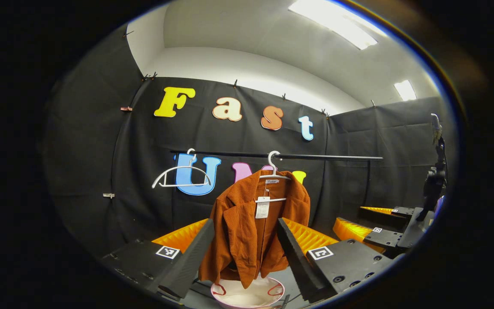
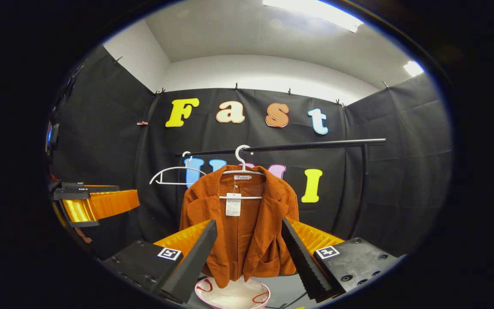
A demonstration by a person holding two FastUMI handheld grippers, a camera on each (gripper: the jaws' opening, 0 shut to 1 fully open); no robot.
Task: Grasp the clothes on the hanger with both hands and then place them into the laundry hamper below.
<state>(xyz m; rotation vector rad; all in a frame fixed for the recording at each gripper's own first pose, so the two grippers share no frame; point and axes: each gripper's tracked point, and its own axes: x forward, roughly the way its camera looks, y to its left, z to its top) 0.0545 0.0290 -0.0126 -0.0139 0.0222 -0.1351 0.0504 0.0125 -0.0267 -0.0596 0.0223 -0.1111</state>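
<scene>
Left gripper view: an empty white hanger (image 1: 181,175) hangs on the black rail (image 1: 315,156), then the rust corduroy jacket (image 1: 251,227) on its own hanger above the white laundry hamper (image 1: 247,296). Left claw (image 1: 247,249) gapes wide, holding nothing. Right claw (image 2: 249,249) likewise spread, empty, short of the jacket.

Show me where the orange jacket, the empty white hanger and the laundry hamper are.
orange jacket (image 2: 247,231), right gripper view, on its front panel.
empty white hanger (image 1: 181,177), left gripper view, on its curved shoulder bar.
laundry hamper (image 1: 247,296), left gripper view, on its white lining below the jacket.
</scene>
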